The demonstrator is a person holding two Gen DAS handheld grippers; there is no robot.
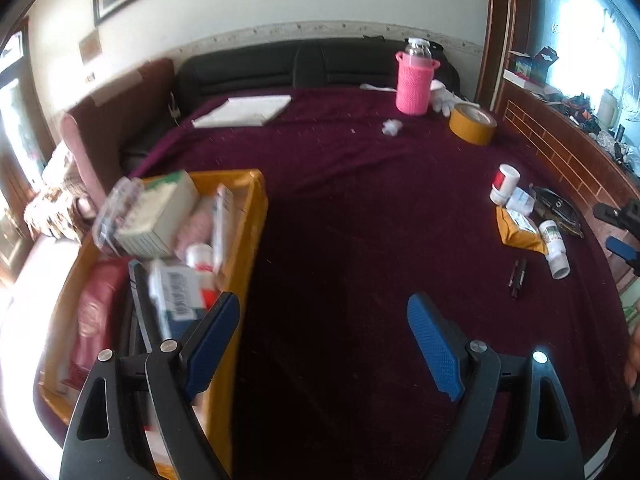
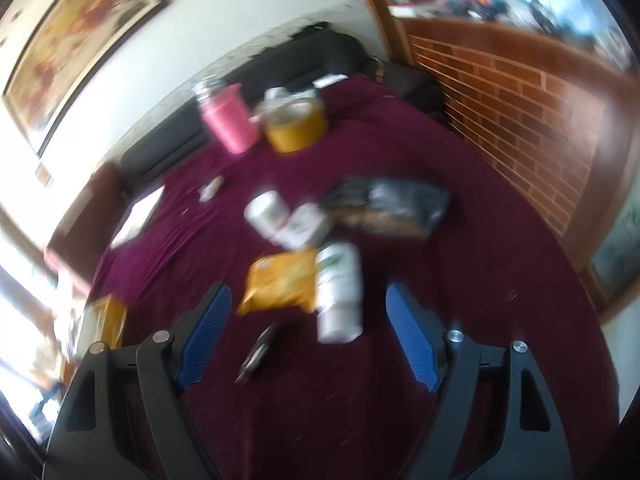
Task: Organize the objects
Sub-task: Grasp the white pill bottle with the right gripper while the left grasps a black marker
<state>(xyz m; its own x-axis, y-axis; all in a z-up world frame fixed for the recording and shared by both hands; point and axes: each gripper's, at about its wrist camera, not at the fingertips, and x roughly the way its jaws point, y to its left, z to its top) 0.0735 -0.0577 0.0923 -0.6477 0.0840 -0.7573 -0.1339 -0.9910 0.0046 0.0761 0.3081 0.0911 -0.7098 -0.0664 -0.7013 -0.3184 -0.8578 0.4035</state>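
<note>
Velvety maroon cloth (image 1: 360, 200), cylindrical white bottle (image 2: 338, 292), crinkled yellow packet (image 2: 280, 280)

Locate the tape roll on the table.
In the left wrist view the tape roll sits far right on the table, just right of the pink bottle.

The right gripper (image 2: 308, 332) hangs with jaws wide apart and empty over the maroon cloth (image 2: 480, 300). Between its fingers, farther off, a white bottle (image 2: 338, 292) lies beside a yellow packet (image 2: 280, 280); a pink-sleeved bottle (image 2: 230, 120) stands far left.
</note>
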